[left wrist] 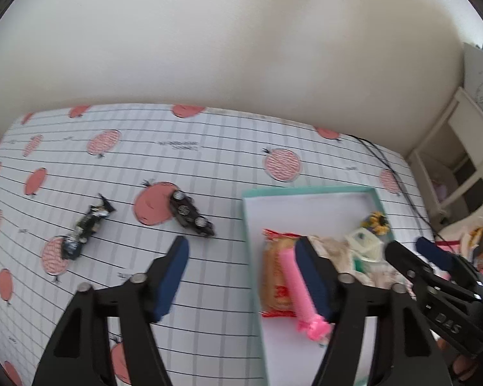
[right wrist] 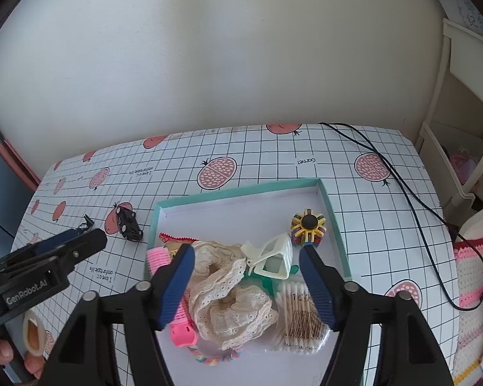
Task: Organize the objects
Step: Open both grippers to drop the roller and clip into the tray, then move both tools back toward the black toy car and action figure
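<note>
A teal-rimmed white tray [right wrist: 241, 189] lies on the table. It holds cream lace scrunchies [right wrist: 228, 292], a white claw clip [right wrist: 273, 257], a pack of cotton swabs [right wrist: 301, 315], a colourful spinner toy [right wrist: 307, 225], a pink hair clip [right wrist: 177, 318] and a snack packet [left wrist: 275, 276]. My right gripper [right wrist: 246, 252] hangs open above the scrunchies and the claw clip, gripping nothing. My left gripper [left wrist: 241, 251] is open over the tray's left rim [left wrist: 251, 257], one finger above the pink hair clip [left wrist: 298, 286]. Left of the tray lie a black toy car [left wrist: 191, 214] and a dark wrapped candy [left wrist: 87, 228].
The tablecloth [right wrist: 338, 160] is checked with pomegranate prints. A black cable [right wrist: 402, 186] runs across the table's right side. A white shelf unit [right wrist: 460, 128] and a striped knitted cloth [right wrist: 470, 276] stand at the right. A plain wall backs the table. A hand [right wrist: 3, 350] shows at lower left.
</note>
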`<state>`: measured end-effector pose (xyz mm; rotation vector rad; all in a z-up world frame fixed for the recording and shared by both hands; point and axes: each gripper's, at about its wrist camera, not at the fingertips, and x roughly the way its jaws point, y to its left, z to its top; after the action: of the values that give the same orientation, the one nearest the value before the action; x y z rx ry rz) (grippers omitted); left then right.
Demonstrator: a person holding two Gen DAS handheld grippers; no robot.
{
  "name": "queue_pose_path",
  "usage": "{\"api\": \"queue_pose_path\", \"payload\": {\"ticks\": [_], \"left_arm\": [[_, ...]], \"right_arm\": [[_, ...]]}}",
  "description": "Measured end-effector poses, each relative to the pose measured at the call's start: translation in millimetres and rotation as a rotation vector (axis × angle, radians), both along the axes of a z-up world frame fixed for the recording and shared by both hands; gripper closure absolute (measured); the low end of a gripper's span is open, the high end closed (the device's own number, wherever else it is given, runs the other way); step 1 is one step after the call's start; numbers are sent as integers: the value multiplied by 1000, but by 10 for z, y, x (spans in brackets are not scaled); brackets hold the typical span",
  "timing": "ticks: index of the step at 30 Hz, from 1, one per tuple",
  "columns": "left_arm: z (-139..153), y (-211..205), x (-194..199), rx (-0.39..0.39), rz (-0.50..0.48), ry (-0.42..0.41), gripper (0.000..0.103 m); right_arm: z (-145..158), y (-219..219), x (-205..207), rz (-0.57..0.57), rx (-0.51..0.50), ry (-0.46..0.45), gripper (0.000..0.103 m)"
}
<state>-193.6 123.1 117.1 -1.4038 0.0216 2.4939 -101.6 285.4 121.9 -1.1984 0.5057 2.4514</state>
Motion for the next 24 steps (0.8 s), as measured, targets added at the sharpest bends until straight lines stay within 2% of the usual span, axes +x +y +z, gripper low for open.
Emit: {"api": "queue_pose_path", "payload": {"ticks": [2, 4, 8, 9, 10, 15, 18, 24], "left_arm": [[-4, -31, -6, -24, 16, 17, 30], [-5, -64, -18, -26, 25, 23, 20], [-5, -84, -26, -43, 39, 43, 18], [-4, -86, -26, -48, 42, 48, 13], [-1, -91, -18, -52, 44, 54, 8], [-2, -82, -17, -67, 41, 67, 6], [-10, -66, -20, -75, 37, 71, 0], [-17, -84, -27, -63, 35, 71, 0]], "right_arm": [[-3, -4, 1, -2, 2, 0, 19], [-9, 3, -2, -6, 0, 1, 14], [-25, 4, -8, -8, -1, -4, 4], [-29, 7, -9, -7, -2, -4, 3], [-33, 6, -14, -7, -3, -5, 2], [-47, 11, -19, -12, -7, -1, 0], [-68, 9, -28, -11, -11, -5, 0], [-108, -1, -46, -3, -10, -14, 0]]}}
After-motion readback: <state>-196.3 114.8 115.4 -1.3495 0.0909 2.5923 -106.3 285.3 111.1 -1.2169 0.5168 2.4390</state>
